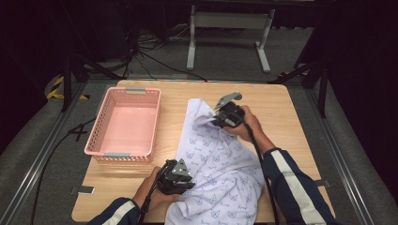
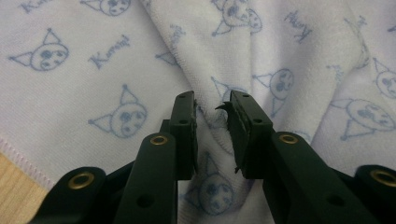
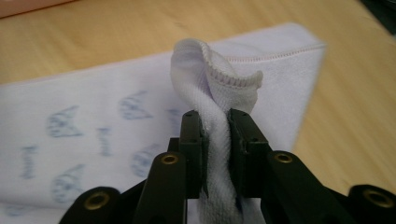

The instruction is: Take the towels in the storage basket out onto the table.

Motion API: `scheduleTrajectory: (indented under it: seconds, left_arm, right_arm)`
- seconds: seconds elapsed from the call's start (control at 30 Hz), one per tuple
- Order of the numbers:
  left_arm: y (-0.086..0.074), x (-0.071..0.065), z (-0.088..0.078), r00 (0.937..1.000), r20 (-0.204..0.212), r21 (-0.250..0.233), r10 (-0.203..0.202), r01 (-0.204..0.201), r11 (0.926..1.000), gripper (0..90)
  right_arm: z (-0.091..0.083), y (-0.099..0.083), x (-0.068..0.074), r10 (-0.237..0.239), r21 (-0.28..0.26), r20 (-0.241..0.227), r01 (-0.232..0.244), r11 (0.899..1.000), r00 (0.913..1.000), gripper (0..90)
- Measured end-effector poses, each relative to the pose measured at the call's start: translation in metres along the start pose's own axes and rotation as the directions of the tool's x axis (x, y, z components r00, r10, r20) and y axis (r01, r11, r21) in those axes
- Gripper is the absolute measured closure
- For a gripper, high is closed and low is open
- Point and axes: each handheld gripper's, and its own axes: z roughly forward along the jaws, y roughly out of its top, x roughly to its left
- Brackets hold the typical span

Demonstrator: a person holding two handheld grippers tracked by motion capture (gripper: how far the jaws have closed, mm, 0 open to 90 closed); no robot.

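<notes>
Right now a pale lilac towel (image 1: 220, 164) w/ blue cat-face print lies across the right half of the wooden tabletop (image 1: 263, 101), its near end hanging over the front edge. Right gripper (image 1: 217, 121) sits at the towel's far end; in the right gripper view its fingers (image 3: 194, 140) are clamped on a bunched fold of hemmed edge, lifted off the wood. Left gripper (image 1: 187, 183) is at the near-left edge of the towel; in the left gripper view a ridge of cloth runs btwn its fingers (image 2: 184, 126), which sit narrowly apart, lightly pinching it. Pink basket (image 1: 109, 105) stands on the left, apart from the towel.
</notes>
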Motion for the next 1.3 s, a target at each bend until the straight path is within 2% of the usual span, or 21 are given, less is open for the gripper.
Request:
scheduleTrajectory:
  seconds: [0.03,0.13,0.23,0.33,0.43,0.47,0.5,0.57,0.6,0.63,0.67,0.77,0.83,0.9,0.93,0.97,1.0,1.03,1.17,1.23,1.3]
  left_arm:
    - [0.000,-0.001,0.001,0.9999,-0.004,-0.013,-0.011,0.011,0.9999,72.0]
    - [0.000,-0.001,0.001,1.0000,-0.004,-0.008,-0.004,0.004,1.0000,71.8]
    - [0.000,-0.002,0.001,0.9999,0.001,-0.018,-0.014,0.014,0.9997,71.5]
    - [0.000,-0.001,0.000,0.9999,0.013,-0.001,-0.010,0.010,1.0000,71.1]
    - [0.000,-0.002,0.000,0.9998,0.017,0.002,-0.009,0.009,1.0000,71.1]
    - [0.000,-0.002,-0.001,0.9997,0.022,0.010,-0.008,0.008,0.9999,70.8]
    - [0.000,-0.003,-0.001,0.9997,0.021,0.008,-0.015,0.015,0.9999,70.6]
    - [-0.001,-0.004,-0.001,0.9999,0.008,0.005,-0.008,0.008,1.0000,70.0]
    - [-0.002,-0.005,-0.001,1.0000,0.003,-0.004,-0.003,0.003,1.0000,69.8]
    - [-0.003,-0.005,-0.001,1.0000,0.005,-0.014,-0.001,0.001,0.9999,69.9]
    - [-0.004,-0.005,-0.001,1.0000,0.006,-0.011,-0.006,0.006,0.9999,69.9]
    - [-0.003,-0.004,-0.001,1.0000,0.006,-0.011,-0.003,0.003,0.9999,69.8]
    - [-0.003,-0.005,-0.001,1.0000,0.000,-0.008,0.001,-0.001,1.0000,68.2]
    - [-0.002,-0.004,-0.002,0.9999,-0.012,-0.006,0.001,-0.001,1.0000,64.8]
    - [-0.002,-0.004,-0.002,0.9999,-0.012,-0.006,0.001,-0.001,1.0000,62.6]
    - [0.001,-0.003,-0.002,0.9989,-0.045,-0.021,-0.011,0.010,0.9997,57.8]
    - [0.001,-0.003,-0.002,0.9989,-0.045,-0.021,-0.011,0.010,0.9997,57.1]
    - [0.004,0.000,0.000,0.9985,-0.054,-0.035,-0.009,0.008,0.9994,57.1]
    - [0.020,0.007,0.003,0.9947,-0.100,-0.077,-0.021,0.013,0.9970,52.7]
    - [0.025,0.011,0.004,0.9933,-0.102,-0.099,-0.053,0.043,0.9942,52.2]
    - [0.030,0.017,0.010,0.9922,-0.109,-0.116,-0.060,0.048,0.9921,52.0]
  right_arm:
    - [0.000,0.000,0.000,0.000,0.000,0.000,0.000,1.000,1.0000,76.3]
    - [0.015,0.016,0.031,-0.053,0.020,-0.067,0.054,0.998,0.9963,74.4]
    - [0.026,0.026,0.054,-0.066,0.011,-0.155,0.069,0.998,0.9857,57.8]
    - [0.012,0.026,0.055,-0.057,-0.055,-0.190,0.048,0.997,0.9801,50.0]
    - [-0.010,0.020,0.035,-0.016,-0.107,-0.114,0.004,0.994,0.9934,49.7]
    - [-0.016,0.016,0.026,0.010,-0.106,-0.061,-0.017,0.994,0.9981,50.4]
    - [-0.020,0.011,0.014,0.045,-0.096,-0.028,-0.047,0.994,0.9986,51.0]
    - [-0.018,0.004,0.007,0.042,-0.049,-0.010,-0.042,0.998,0.9991,51.7]
    - [-0.015,0.001,0.008,0.034,-0.035,-0.029,-0.035,0.999,0.9990,52.0]
    - [-0.011,-0.001,0.012,0.018,-0.035,-0.085,-0.021,0.999,0.9962,53.7]
    - [-0.006,-0.003,0.019,0.009,-0.029,-0.150,-0.014,0.999,0.9886,52.0]
    - [0.003,-0.004,0.040,-0.050,-0.026,-0.239,0.045,0.999,0.9697,47.0]
    - [0.008,-0.004,0.050,-0.073,-0.007,-0.267,0.074,0.997,0.9610,44.9]
    - [0.013,-0.004,0.054,-0.082,0.016,-0.253,0.089,0.996,0.9641,43.7]
    - [0.013,-0.006,0.054,-0.078,0.018,-0.269,0.087,0.996,0.9599,48.2]
    - [0.014,-0.008,0.054,-0.079,0.035,-0.236,0.090,0.995,0.9686,49.3]
    - [0.014,-0.008,0.054,-0.079,0.035,-0.236,0.090,0.995,0.9686,49.3]
    - [0.017,-0.009,0.053,-0.088,0.050,-0.202,0.100,0.994,0.9754,50.6]
    - [0.027,-0.018,0.043,-0.045,0.068,-0.179,0.058,0.996,0.9828,61.2]
    - [0.026,-0.020,0.040,-0.048,0.037,-0.157,0.054,0.998,0.9865,81.2]
    - [0.020,-0.021,0.037,-0.053,-0.001,-0.151,0.053,0.999,0.9872,87.1]
